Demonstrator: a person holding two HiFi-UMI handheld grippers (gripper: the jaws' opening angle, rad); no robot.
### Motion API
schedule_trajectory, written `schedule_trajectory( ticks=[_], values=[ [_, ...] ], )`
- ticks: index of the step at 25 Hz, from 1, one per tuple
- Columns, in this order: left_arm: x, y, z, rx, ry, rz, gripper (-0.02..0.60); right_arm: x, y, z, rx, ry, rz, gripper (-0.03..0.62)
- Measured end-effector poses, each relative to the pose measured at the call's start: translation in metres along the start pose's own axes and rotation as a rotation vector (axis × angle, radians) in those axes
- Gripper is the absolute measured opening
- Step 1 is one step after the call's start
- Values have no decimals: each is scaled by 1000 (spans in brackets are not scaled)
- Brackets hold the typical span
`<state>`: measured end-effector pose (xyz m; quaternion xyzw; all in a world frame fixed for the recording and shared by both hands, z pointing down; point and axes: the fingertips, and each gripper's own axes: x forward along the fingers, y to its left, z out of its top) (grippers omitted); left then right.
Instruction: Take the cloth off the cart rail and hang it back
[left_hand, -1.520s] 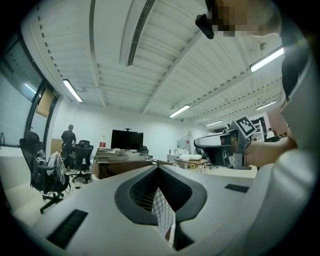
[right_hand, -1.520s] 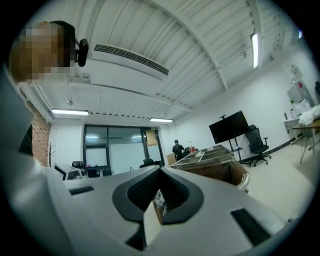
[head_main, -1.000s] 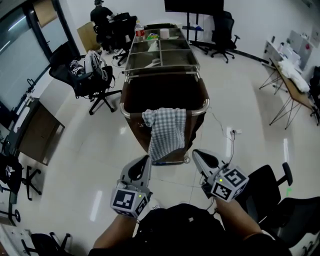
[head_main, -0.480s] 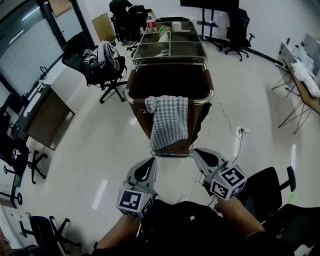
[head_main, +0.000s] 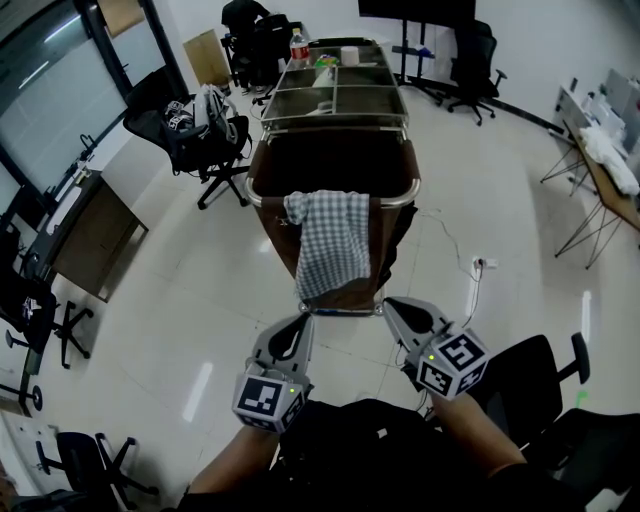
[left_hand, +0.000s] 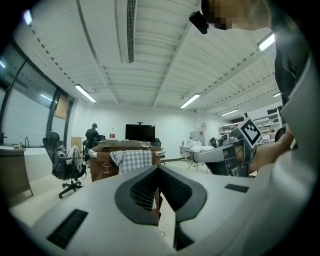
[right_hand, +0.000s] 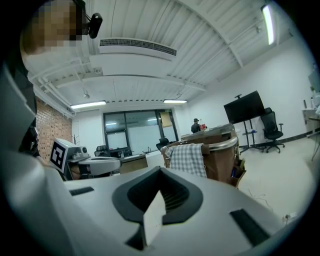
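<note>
cloth (head_main: 333, 245) draped over near cart rail (head_main: 400, 201), long axis hanging down | our left gripper (head_main: 293, 324) and right gripper (head_main: 394, 308) both jaws together, empty | cloth lies just far of both, centred between; neither clearly nearer, we judge

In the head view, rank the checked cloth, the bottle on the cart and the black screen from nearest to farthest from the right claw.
1. Checked cloth, draped over the cart rail, just ahead of the right claw.
2. Bottle, far left on the cart top.
3. Black screen, at the back wall, farthest.
</note>
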<state>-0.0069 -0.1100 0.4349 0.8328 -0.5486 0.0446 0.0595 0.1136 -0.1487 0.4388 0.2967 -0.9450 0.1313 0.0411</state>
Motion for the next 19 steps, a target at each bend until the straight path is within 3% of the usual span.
schedule_trajectory(
  ticks=[19],
  values=[
    [6,-1,1,14,4,-24,0,6,18,-2,-5,7,44,3]
  ],
)
